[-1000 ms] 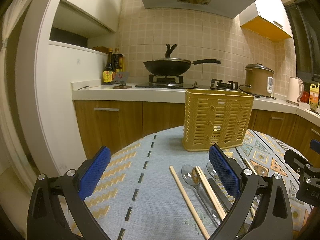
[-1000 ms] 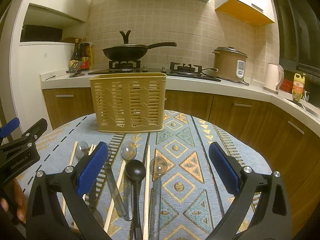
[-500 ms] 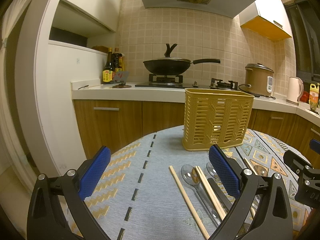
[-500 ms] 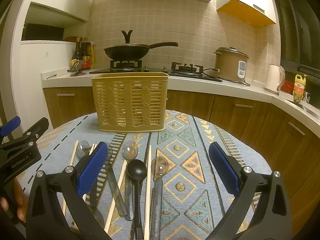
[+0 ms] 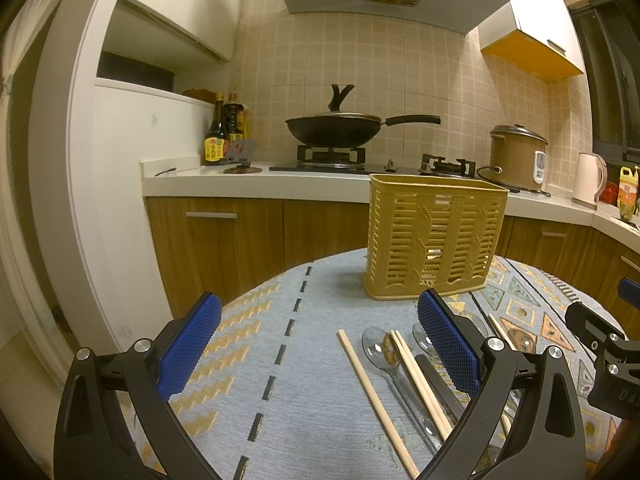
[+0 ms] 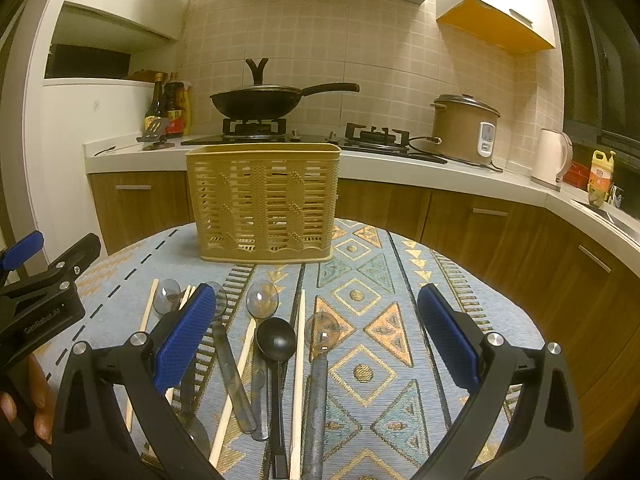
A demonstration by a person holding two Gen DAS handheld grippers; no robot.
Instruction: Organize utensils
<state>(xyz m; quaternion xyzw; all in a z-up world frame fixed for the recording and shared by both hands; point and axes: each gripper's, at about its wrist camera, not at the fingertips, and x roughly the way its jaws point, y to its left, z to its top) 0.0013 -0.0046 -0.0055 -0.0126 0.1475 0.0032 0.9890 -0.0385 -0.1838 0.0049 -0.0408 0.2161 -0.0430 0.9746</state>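
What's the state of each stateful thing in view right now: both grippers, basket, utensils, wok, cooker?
left gripper: jaws open, holding nothing
right gripper: jaws open, holding nothing
basket: upright on the table, no utensils visible inside
black spoon: lying flat on the cloth
chopsticks: lying loose on the cloth, not in the basket
wok: on the burner, lid on
rice cooker: lid closed, cord attached

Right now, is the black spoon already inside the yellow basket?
No, the black spoon lies flat on the tablecloth among the other utensils, in front of the yellow basket.
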